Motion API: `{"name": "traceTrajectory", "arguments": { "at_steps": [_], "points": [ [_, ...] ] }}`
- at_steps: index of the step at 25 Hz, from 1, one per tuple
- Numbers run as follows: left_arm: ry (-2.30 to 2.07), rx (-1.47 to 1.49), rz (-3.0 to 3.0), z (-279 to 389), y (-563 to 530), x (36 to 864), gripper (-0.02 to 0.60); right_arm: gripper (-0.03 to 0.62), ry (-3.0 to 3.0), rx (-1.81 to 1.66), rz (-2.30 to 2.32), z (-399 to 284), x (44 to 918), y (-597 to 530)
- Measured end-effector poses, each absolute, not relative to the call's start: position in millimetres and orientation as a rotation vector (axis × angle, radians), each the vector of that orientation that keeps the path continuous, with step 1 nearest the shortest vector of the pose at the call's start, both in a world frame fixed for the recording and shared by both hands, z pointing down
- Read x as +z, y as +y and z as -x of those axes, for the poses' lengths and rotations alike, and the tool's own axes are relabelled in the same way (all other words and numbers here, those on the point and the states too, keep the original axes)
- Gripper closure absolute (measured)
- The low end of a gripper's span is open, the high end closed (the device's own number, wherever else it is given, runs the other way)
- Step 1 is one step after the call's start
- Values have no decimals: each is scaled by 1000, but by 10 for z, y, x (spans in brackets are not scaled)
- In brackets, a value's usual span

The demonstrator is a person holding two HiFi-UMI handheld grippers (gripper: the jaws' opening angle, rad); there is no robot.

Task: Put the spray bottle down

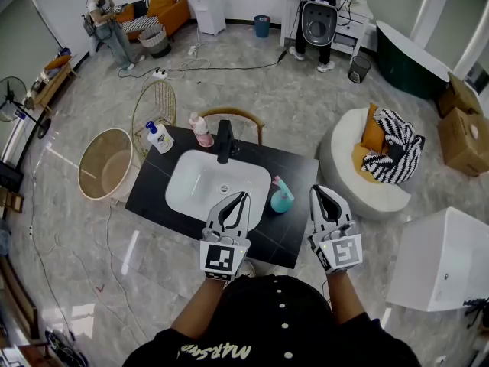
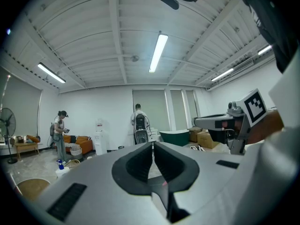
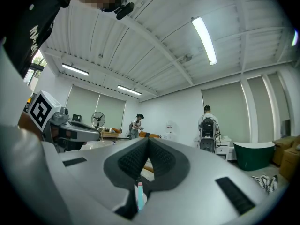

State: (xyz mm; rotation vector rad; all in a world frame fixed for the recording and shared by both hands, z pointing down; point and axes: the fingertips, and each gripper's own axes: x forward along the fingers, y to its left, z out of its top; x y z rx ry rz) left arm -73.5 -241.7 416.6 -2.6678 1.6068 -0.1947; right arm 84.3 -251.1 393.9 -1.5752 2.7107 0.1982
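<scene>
Spray bottle, teal body with a pink head: stands upright on the black counter, just right of the white sink, in the lower middle of the head view. Held by nothing. Long axis vertical, so seen almost end-on from above, head tipped toward the upper left of the frame.

Left hand-held gripper pinched fully together and empty; same in its own view, pads meeting with only the room behind them. Sits low over the near right edge of the sink, tip pointing up the frame.

Right hand-held gripper likewise closed tight on nothing; confirmed in its own view, ribbed pads pressed together. Hangs over the near right corner of the counter, tip also pointing up the frame.

Key relation: lies between the two tips, about level with them. To the right of the left tip, to the left of the right tip, apart from both. Hard to call which hand is nearer; about even, perhaps a shade closer to the right. Thin teal and pink sliver low in the right gripper view, probably this same bottle.

Judged from the layout: set-down looks done. Any re-grasp would mean spreading the jaws first and coming in sideways at the body.
</scene>
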Motion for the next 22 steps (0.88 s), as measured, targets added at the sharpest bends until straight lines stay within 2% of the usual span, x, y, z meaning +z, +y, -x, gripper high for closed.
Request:
{"name": "traceTrajectory", "arguments": {
  "at_steps": [22],
  "points": [
    [1609, -191, 2671, 755, -2438, 4178, 560, 599, 2751, 219, 1557, -778, 3958, -2505]
  ]
}}
